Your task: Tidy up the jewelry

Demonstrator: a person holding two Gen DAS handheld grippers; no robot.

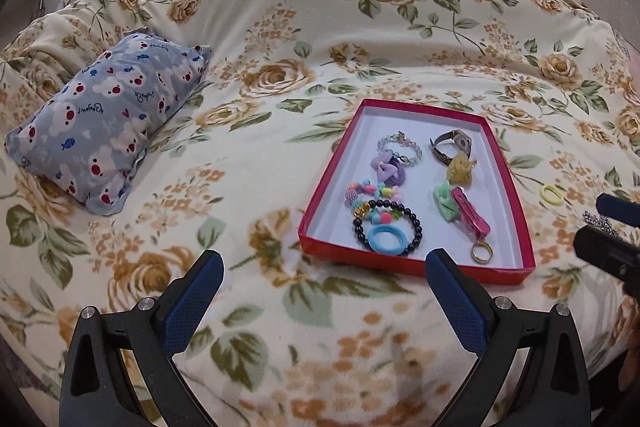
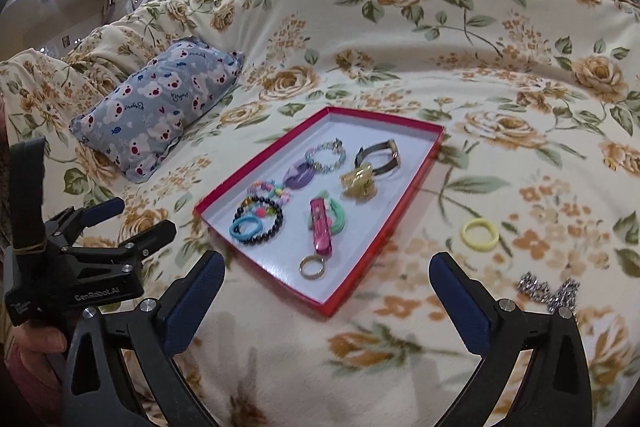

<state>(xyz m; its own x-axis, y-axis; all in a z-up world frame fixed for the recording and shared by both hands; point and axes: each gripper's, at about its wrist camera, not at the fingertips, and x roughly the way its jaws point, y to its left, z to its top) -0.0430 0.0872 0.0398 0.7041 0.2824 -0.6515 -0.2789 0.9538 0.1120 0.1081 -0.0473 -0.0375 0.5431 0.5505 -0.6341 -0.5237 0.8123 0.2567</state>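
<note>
A shallow red cardboard tray (image 2: 384, 231) with a white floor lies on the fleecy rose-print bedspread (image 2: 400, 47), holding beaded bracelets, a leather-strapped watch (image 2: 378, 155), a glossy pink clip (image 2: 321, 223) and a gold ring (image 2: 313, 266). A yellow elastic loop (image 2: 479, 234) lies just beside its right edge. Both the left gripper (image 1: 324, 273) and right gripper (image 2: 326, 277) hover spread wide, holding nothing.

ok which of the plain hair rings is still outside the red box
The yellow hair ring, lying on the floral blanket right of the red box. The blue hair ring already sits inside the box.
</note>
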